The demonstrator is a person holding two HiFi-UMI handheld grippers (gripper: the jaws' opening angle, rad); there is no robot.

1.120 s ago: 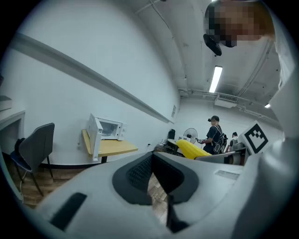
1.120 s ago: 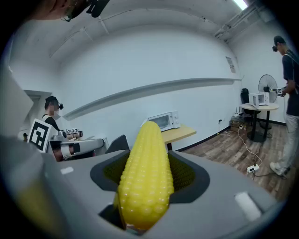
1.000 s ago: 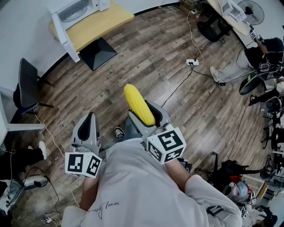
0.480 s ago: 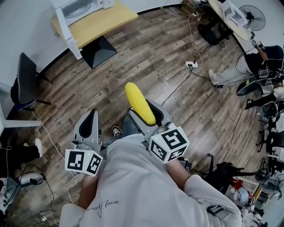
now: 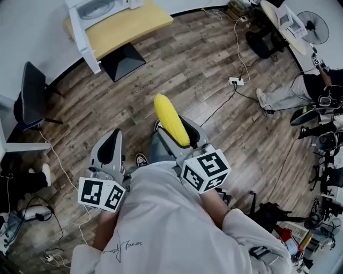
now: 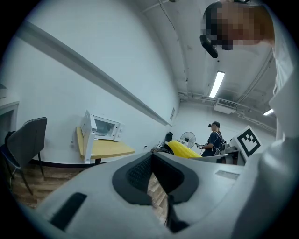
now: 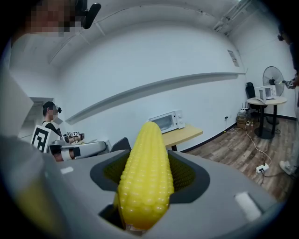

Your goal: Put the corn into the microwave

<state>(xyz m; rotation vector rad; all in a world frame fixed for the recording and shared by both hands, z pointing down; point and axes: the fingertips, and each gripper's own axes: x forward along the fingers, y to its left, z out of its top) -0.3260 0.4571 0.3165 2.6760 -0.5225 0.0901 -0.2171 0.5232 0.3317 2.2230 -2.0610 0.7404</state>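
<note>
One microwave [image 5: 99,8] sits on a yellow table [image 5: 131,24] against the far wall, its white door [image 5: 81,33] swung out to the side; what lies inside cannot be made out from the head view, and in the two gripper views the oven is too small to tell. Well apart from it, over the wood floor [image 5: 182,64], the corn [image 5: 170,119] rides in the right gripper [image 5: 178,134], whose jaws stand wide and clamp the cob's lower half between their dark pads. The cob is bright yellow and bare of husk, with neat rows of kernels, and its rounded tip juts past the jaw tips, away from the person. The left gripper [image 5: 110,151], just beside it, is empty, with its jaws drawn together at the tips.
</note>
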